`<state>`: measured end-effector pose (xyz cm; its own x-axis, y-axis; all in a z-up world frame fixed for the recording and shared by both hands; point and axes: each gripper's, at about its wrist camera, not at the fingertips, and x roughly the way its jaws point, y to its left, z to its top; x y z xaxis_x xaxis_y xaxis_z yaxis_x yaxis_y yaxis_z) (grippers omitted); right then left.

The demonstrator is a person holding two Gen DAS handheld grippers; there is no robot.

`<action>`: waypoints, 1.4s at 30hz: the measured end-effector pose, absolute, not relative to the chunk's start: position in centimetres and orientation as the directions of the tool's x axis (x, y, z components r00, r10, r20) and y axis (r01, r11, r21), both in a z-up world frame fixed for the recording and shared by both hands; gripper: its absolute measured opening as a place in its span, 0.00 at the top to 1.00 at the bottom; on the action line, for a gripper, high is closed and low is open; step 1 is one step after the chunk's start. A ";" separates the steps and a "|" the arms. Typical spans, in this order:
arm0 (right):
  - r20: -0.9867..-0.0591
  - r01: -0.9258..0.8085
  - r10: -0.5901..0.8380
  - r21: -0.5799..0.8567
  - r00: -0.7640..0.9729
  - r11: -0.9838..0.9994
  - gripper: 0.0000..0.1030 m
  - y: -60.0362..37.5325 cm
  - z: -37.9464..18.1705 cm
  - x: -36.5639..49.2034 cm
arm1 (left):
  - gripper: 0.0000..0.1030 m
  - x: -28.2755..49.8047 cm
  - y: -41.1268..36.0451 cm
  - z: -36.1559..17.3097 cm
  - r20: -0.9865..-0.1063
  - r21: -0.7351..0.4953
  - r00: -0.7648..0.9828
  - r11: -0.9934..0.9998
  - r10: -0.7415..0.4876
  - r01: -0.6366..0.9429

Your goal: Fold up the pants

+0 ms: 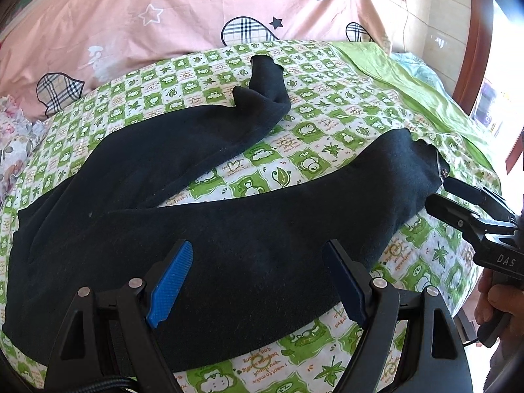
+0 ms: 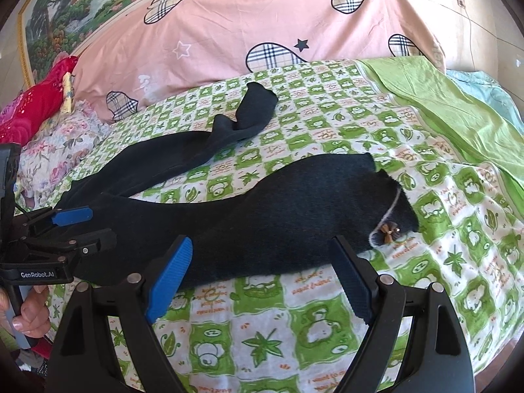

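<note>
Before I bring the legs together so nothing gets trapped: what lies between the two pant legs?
Only bare green checked sheet lies between the far leg and the near leg; both wrist views show it.

The black fuzzy knit-cloth pants (image 1: 203, 229) look matt and slightly napped. Under them, the green-and-white printed cotton sheet (image 2: 294, 327) is smooth, thin, lightly creased. Behind the pants, the pink plaid-heart cloth quilt (image 1: 196, 16) looks soft and matt. The left gripper (image 1: 258, 281) has matt black plastic arms, ribbed blue pads (image 1: 173, 281) and dull metal pins.
</note>
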<state>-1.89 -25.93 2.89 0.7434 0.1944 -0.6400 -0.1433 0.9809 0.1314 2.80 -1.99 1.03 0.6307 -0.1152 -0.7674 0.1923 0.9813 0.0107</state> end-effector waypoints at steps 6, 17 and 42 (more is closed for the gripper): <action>-0.639 -0.140 0.198 0.141 0.743 0.980 0.17 -25.9 2.7 -1.8 | 0.20 2.8 -2.0 0.9 -0.769 0.019 0.630 0.981 -0.110 0.194; -0.636 -0.088 0.190 0.188 0.748 0.978 0.17 -27.8 2.5 -1.6 | 0.20 4.7 -4.0 2.0 -0.768 0.037 0.621 0.957 -0.157 0.287; -0.624 0.163 0.229 0.506 0.747 0.847 0.79 -37.6 0.0 1.2 | 0.20 19.0 -19.2 -1.8 -0.892 -0.165 0.243 0.774 -0.382 0.611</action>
